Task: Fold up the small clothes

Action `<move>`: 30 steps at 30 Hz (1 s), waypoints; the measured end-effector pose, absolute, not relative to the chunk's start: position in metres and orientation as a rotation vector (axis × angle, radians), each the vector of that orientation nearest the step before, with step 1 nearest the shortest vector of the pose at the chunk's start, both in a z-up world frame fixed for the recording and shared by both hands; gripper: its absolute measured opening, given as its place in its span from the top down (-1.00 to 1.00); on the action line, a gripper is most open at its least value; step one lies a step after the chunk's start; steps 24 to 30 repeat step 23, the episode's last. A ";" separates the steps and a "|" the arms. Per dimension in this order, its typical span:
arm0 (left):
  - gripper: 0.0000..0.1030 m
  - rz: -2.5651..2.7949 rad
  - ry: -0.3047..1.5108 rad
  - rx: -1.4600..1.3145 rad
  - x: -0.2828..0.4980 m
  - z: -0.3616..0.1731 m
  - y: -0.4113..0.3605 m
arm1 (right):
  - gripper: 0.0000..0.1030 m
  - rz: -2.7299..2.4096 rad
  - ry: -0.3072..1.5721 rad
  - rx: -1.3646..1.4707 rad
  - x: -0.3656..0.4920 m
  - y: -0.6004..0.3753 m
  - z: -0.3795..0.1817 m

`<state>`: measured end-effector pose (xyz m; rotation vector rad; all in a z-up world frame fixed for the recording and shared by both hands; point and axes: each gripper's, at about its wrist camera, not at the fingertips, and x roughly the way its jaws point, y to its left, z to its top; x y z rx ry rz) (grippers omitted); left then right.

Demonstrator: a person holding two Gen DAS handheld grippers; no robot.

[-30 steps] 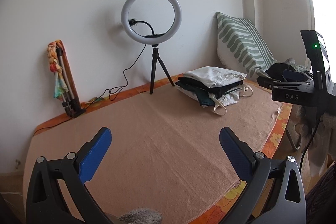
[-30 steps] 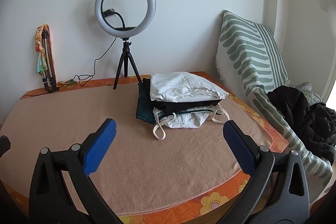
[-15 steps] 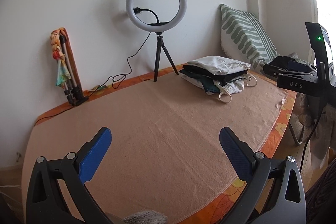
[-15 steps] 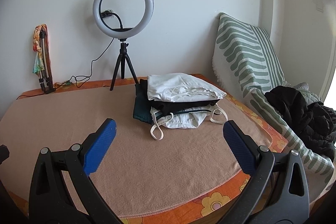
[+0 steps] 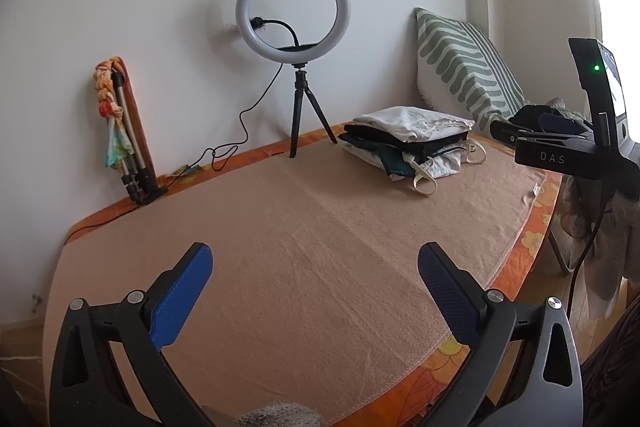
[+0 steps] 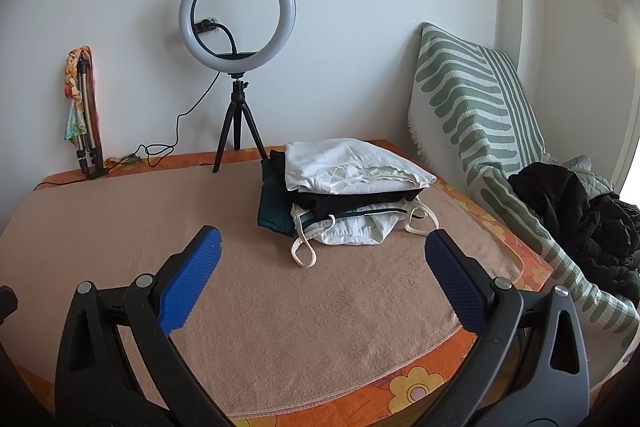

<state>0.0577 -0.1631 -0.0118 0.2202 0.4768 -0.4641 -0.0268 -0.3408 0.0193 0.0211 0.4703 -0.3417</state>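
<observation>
A stack of folded small clothes (image 6: 348, 195) lies on the tan towel (image 6: 160, 219) near the table's far right, white piece on top, black and dark green beneath, white straps hanging out in front. The same stack (image 5: 408, 143) appears far right in the left wrist view. My right gripper (image 6: 320, 257) hovers open just in front of the stack, nothing between its blue pads. My left gripper (image 5: 314, 267) is open over the bare towel (image 5: 320, 227), well left of the stack. The right gripper's body (image 5: 568, 147) shows at the right edge of the left wrist view.
A ring light on a small tripod (image 6: 238, 67) stands at the back by the wall, its cable trailing left. A folded tripod with a colourful cloth (image 6: 84, 115) leans at the back left. A green-striped cushion (image 6: 472, 107) and dark jacket (image 6: 580, 211) lie to the right. An orange floral cloth (image 6: 416, 387) edges the table.
Both grippers stay open. The right gripper has drifted slightly closer to the stack; the left view has shifted a little, with the stack now sitting slightly lower and nearer.
</observation>
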 end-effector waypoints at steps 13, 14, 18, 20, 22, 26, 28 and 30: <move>-0.99 -0.461 0.474 0.208 0.056 -0.009 -0.160 | -1.00 -0.331 0.468 0.016 -0.024 -0.341 0.019; -0.99 -0.461 0.476 0.208 0.057 -0.009 -0.160 | -1.00 -0.328 0.469 0.016 -0.024 -0.340 0.019; -0.99 -0.465 0.482 0.198 0.057 -0.010 -0.158 | -1.00 -0.325 0.469 0.012 -0.023 -0.339 0.018; -0.99 -0.466 0.482 0.197 0.057 -0.010 -0.157 | -1.00 -0.326 0.468 0.013 -0.023 -0.338 0.018; -0.99 -0.464 0.481 0.196 0.057 -0.009 -0.157 | -1.00 -0.326 0.469 0.013 -0.023 -0.339 0.018; -0.99 -0.465 0.482 0.195 0.057 -0.009 -0.156 | -1.00 -0.325 0.469 0.014 -0.023 -0.339 0.018; -0.99 -0.465 0.482 0.195 0.057 -0.009 -0.156 | -1.00 -0.325 0.469 0.014 -0.023 -0.339 0.018; -0.99 -0.465 0.482 0.195 0.057 -0.009 -0.156 | -1.00 -0.325 0.469 0.014 -0.023 -0.339 0.018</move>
